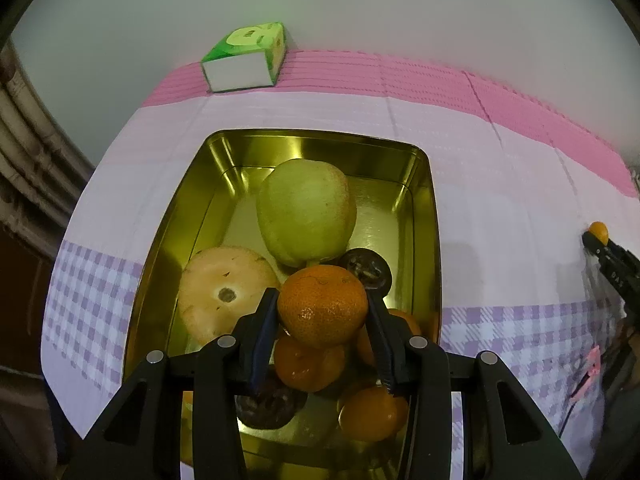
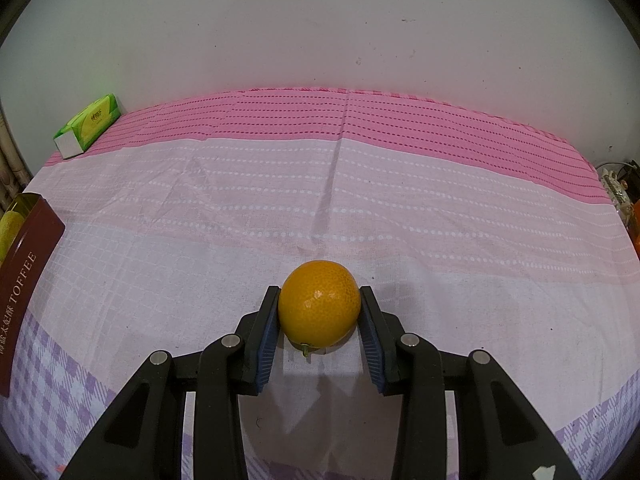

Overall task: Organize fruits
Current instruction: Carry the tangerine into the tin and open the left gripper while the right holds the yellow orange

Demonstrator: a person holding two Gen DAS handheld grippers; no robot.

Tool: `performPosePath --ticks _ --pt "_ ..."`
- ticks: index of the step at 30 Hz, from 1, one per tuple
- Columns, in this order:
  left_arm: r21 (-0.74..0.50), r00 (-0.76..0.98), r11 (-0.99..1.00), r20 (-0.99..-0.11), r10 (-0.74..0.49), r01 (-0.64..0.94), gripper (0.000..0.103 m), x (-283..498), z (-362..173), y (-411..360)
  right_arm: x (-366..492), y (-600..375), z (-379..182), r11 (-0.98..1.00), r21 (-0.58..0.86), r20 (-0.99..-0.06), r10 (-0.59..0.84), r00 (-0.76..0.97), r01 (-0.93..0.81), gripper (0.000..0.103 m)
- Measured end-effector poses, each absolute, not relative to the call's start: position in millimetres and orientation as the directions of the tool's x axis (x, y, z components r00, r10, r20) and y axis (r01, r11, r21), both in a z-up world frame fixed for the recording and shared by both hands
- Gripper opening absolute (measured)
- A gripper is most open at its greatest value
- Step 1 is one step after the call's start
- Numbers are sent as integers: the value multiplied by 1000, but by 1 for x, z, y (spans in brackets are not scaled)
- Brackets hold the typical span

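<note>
Seemingly dimpled round orange (image 1: 322,305) above glossy tin (image 1: 434,240).

Looks like a home: pink-and-lilac checked cotton tablecloth (image 2: 360,200), green cardboard tissue box (image 2: 89,125) at ten o'clock against plain white wall (image 2: 320,20).

Tangerine (image 1: 322,306) above tin (image 1: 420,208); orange (image 2: 319,305) clamped.

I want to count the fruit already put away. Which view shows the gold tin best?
The left wrist view: the gold tin lies open below, its fruit visible. The right wrist view shows only its red outer wall at the left edge.
</note>
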State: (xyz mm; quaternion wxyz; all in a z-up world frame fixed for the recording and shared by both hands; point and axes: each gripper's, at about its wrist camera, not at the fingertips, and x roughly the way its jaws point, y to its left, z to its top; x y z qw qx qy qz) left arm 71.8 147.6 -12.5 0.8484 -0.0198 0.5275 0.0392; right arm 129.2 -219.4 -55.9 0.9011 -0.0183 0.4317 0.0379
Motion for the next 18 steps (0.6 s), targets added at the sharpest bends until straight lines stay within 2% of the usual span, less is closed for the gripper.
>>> performPosePath --ticks 18 --pt "9 418 997 -908 42 -79 44 80 -24 145 129 -219 -55 996 -1 -779 52 624 -84 36"
